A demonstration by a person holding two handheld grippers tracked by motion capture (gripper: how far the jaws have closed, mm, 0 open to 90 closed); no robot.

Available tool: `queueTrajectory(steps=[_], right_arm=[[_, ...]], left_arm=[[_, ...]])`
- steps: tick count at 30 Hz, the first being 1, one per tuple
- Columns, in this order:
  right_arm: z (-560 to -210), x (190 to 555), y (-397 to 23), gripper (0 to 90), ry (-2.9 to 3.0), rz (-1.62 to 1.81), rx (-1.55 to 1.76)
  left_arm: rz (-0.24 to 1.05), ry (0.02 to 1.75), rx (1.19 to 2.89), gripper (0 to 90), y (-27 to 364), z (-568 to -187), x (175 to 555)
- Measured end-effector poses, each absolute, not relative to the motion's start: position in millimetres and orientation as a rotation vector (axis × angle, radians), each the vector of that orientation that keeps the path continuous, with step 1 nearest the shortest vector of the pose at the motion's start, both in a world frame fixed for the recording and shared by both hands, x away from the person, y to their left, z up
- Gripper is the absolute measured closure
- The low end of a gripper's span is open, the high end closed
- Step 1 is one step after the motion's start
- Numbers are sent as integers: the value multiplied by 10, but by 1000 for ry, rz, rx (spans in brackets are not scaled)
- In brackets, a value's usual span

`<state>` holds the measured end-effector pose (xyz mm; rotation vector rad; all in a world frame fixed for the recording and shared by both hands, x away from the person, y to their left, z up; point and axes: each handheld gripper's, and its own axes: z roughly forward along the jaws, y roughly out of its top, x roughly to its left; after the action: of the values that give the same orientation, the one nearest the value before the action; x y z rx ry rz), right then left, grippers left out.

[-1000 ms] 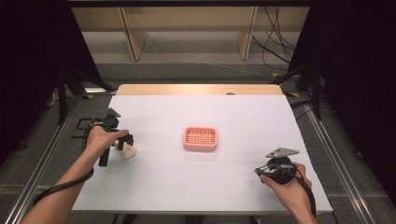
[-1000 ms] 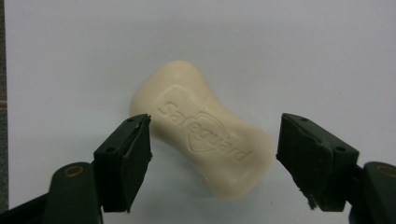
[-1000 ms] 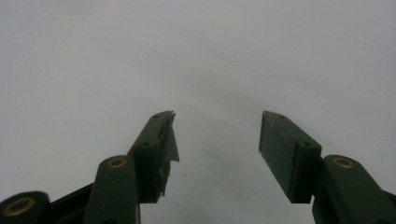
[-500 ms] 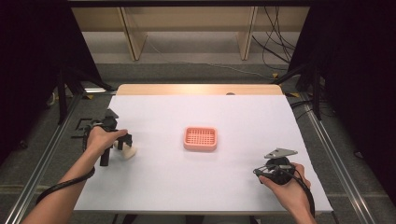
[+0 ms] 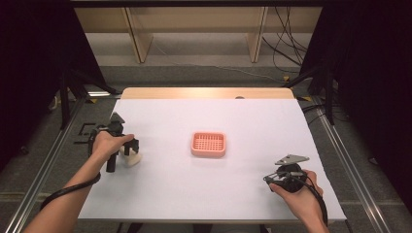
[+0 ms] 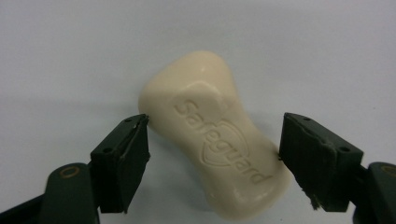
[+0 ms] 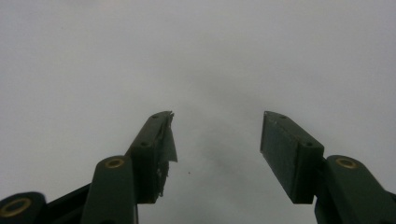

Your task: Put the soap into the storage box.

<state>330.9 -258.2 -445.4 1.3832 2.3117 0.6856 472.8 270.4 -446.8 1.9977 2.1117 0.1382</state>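
Lying: the cream waisted bar of soap (image 6: 215, 140) stamped "Safeguard" lay flat on the white table covering (image 5: 218, 194) at the person's left, well apart from the tray
Bracketing: the left gripper (image 6: 212, 151) had its black jaws spread to either side of the bar; whether they touched it I could not tell, and nothing was lifted
Tray: the small pink slotted plastic soap tray (image 5: 209, 144) sat mid-table with nothing in it
Right gripper (image 7: 217, 140): jaws apart over bare covering, holding nothing, near the table's right front
Progress: judged early; a likely goal, soap into tray, had closing, lifting, carrying and placing all left
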Motion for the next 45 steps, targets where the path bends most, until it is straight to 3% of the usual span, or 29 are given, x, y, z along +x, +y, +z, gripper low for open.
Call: queueTrajectory(steps=[15, 22, 27, 42, 45], right_arm=[[-4471, 3315, -2579, 435, 2324, 682, 1375], [-4475, 3316, -2577, 434, 2330, 674, 1372], [-4480, 3318, -2575, 432, 2334, 670, 1370], [-4482, 3319, -2575, 430, 2334, 670, 1369], [-4483, 3319, -2574, 430, 2335, 670, 1367]], left_arm=[[88, 2083, 2127, 340, 2699, -4569, 4763], [157, 2027, 2190, 468, 2675, -4575, 4774], [150, 1954, 2300, 475, 2704, -4560, 4776], [170, 1904, 2338, 491, 2665, -4593, 4768], [126, 1915, 2345, 493, 2677, -4584, 4766]])
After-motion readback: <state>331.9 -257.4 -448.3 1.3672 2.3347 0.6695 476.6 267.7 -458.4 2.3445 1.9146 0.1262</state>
